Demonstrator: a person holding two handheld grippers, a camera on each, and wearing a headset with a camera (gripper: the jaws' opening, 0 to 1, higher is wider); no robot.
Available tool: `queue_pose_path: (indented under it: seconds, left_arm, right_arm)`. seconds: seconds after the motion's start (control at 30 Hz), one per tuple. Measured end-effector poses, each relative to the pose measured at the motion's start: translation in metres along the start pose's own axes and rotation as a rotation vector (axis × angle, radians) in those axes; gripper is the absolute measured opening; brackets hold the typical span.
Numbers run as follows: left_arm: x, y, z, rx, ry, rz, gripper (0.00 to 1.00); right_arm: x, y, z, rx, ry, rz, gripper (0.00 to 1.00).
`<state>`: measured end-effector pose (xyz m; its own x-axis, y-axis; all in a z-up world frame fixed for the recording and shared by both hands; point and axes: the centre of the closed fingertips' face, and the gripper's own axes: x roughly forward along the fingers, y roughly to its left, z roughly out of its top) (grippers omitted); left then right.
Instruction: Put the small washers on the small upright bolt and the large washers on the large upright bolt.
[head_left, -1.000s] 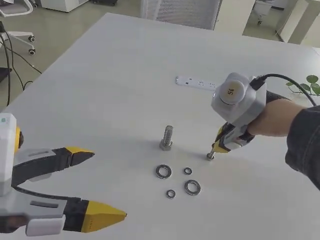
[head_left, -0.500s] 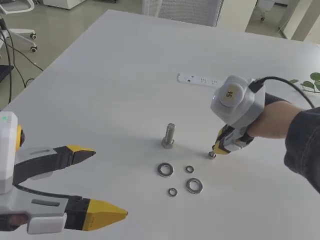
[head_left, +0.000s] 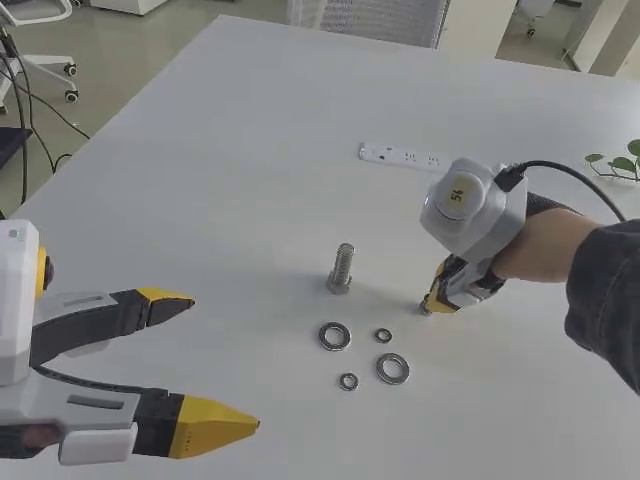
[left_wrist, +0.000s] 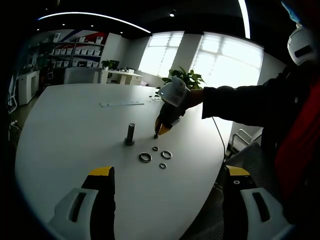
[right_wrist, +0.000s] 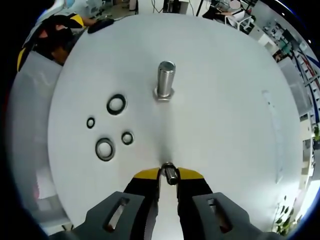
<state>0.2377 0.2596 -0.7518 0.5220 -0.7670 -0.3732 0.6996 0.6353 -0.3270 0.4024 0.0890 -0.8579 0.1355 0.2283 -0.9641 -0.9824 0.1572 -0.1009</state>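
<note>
The large bolt (head_left: 342, 269) (right_wrist: 164, 79) stands upright on its head at the middle of the white table. My right gripper (head_left: 437, 303) (right_wrist: 169, 174) is shut on the small bolt (right_wrist: 170, 174), which rests on the table to its right. Two large washers (head_left: 335, 336) (head_left: 393, 369) and two small washers (head_left: 383, 336) (head_left: 348, 381) lie flat just in front of the bolts, also seen as large washers (right_wrist: 116, 104) (right_wrist: 105, 148) and small washers (right_wrist: 90, 122) (right_wrist: 127, 138). My left gripper (head_left: 190, 368) (left_wrist: 167, 172) hangs open at the near left, away from everything.
A white power strip (head_left: 405, 156) lies further back on the table (head_left: 200, 150). A green plant (head_left: 622, 160) stands at the right edge. Office chairs and cables are on the floor beyond the left edge.
The head camera has shifted slightly. My right gripper stays on the small bolt, and the left gripper holds its place.
</note>
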Motion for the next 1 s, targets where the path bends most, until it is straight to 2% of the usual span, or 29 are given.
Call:
queue_pose_path:
  seconds: [1.0]
  left_arm:
    - [-0.0006,0.0024,-0.0013,-0.010,0.005,0.004,0.89]
  right_arm:
    - [0.0082,-0.0048,-0.0026,0.002,0.001,0.001,0.15]
